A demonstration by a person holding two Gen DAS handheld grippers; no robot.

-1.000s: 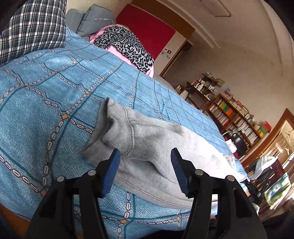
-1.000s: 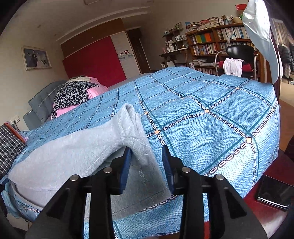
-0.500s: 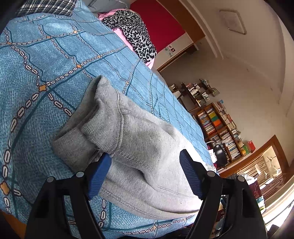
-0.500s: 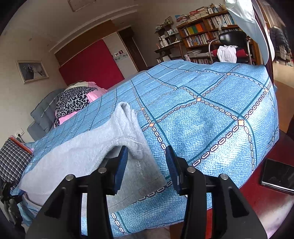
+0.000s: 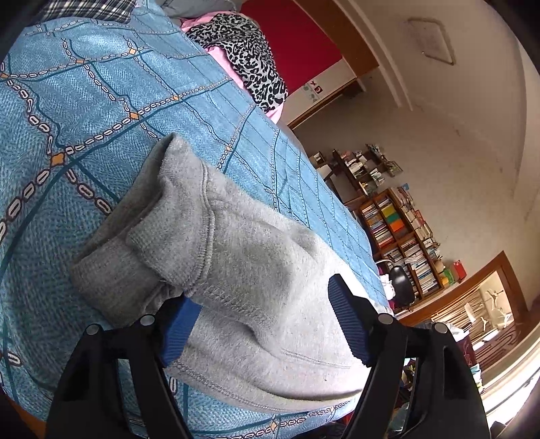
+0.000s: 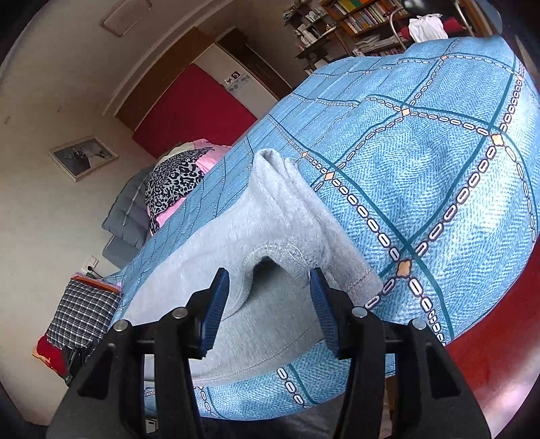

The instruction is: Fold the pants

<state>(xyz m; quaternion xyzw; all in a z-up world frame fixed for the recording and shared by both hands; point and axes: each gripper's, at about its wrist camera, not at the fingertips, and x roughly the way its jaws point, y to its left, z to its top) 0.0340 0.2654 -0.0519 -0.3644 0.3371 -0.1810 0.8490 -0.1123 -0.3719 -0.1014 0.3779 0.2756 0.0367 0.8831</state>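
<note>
Grey sweatpants [image 5: 236,256] lie folded near the front edge of a bed with a blue chain-patterned bedspread [image 5: 84,101]. My left gripper [image 5: 261,293] straddles the cuffed end. Its jaws stand wide and are closing a little; the left pad [image 5: 179,324] is tucked under the top fold and the other pad hovers over the cloth. In the right wrist view the other end of the sweatpants [image 6: 270,209] lies on the bedspread [image 6: 422,169]. My right gripper [image 6: 268,273] is opening, with the hemmed edge between its pads and not pinched.
A leopard-print cloth on pink bedding [image 5: 249,57] lies at the far end of the bed. A plaid cushion [image 6: 81,307] sits past the left corner. Bookshelves [image 5: 398,229] and a chair [image 6: 425,23] stand beyond the bed. A red-brown surface [image 6: 499,354] lies below the bed's right corner.
Both views have rolled. The left jaws spread wider and moved in over the cuffed end. The right jaws widened, letting go of the fabric edge they had pinched.
</note>
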